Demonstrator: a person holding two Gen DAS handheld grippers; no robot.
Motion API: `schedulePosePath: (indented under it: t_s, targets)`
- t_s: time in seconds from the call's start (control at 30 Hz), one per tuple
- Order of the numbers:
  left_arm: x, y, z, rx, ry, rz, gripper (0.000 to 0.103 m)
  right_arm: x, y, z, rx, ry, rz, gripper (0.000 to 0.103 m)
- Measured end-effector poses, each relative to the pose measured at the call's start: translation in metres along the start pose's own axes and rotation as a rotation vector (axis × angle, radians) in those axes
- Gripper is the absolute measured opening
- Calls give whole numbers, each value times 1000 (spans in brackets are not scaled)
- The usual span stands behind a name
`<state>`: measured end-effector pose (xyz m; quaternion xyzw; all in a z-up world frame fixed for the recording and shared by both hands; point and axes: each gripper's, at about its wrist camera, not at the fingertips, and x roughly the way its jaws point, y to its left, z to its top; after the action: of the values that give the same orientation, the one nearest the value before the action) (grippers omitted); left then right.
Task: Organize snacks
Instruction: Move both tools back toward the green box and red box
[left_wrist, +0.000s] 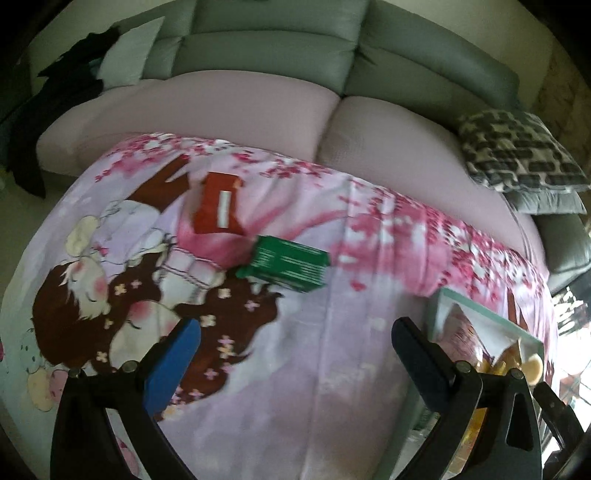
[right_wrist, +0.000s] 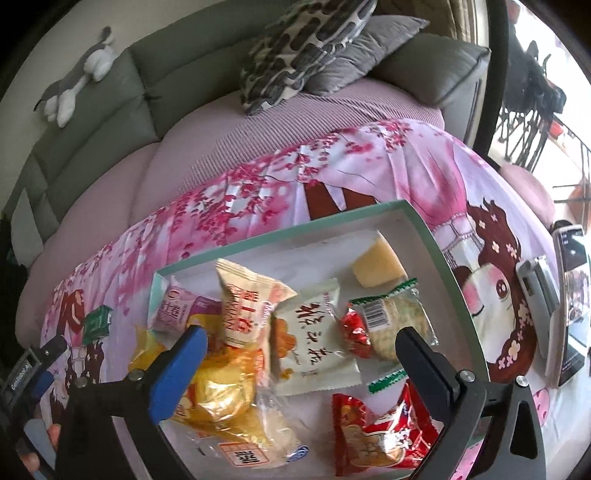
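Observation:
In the left wrist view a green snack box (left_wrist: 286, 268) and a red snack packet (left_wrist: 218, 209) lie on the pink cartoon cloth (left_wrist: 332, 369). My left gripper (left_wrist: 295, 354) is open and empty, hovering short of the green box. In the right wrist view a shallow green-rimmed tray (right_wrist: 439, 254) holds several snacks: a white packet (right_wrist: 314, 343), a red packet (right_wrist: 380, 435), a rice cracker pack (right_wrist: 391, 321), a yellow wedge (right_wrist: 376, 266) and yellow bags (right_wrist: 221, 402). My right gripper (right_wrist: 299, 369) is open and empty above the tray. The green box (right_wrist: 96, 320) shows left of the tray.
A grey-green sofa (left_wrist: 273, 48) with pink seat covers stands behind the cloth. A black-and-white cushion (left_wrist: 517, 151) lies at the right. The tray's corner (left_wrist: 480, 317) shows at the lower right in the left wrist view. A phone (right_wrist: 570, 302) and silver device (right_wrist: 537, 284) lie right of the tray.

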<state>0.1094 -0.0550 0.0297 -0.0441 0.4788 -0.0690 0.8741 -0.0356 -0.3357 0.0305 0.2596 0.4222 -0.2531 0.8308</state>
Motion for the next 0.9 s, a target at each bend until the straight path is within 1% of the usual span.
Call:
schedulePosePath:
  t_s: [0.17, 0.27, 0.5, 0.63, 0.9]
  targets:
    - [-4, 22, 5, -48, -11, 19, 103, -5, 16, 0, -33, -20, 5, 103]
    - [-6, 32, 8, -59, -18, 41, 103, -8, 31, -1, -68, -32, 18, 103]
    - [-12, 61, 14, -62, -40, 143, 103, -18, 81, -10, -168, -66, 95, 103]
    - [-16, 77, 16, -65, -45, 181, 103, -15, 116, -22, -227, -44, 163, 103]
    - [-23, 115, 18, -110, -42, 214, 103, -9, 168, -45, -312, -15, 239, 103]
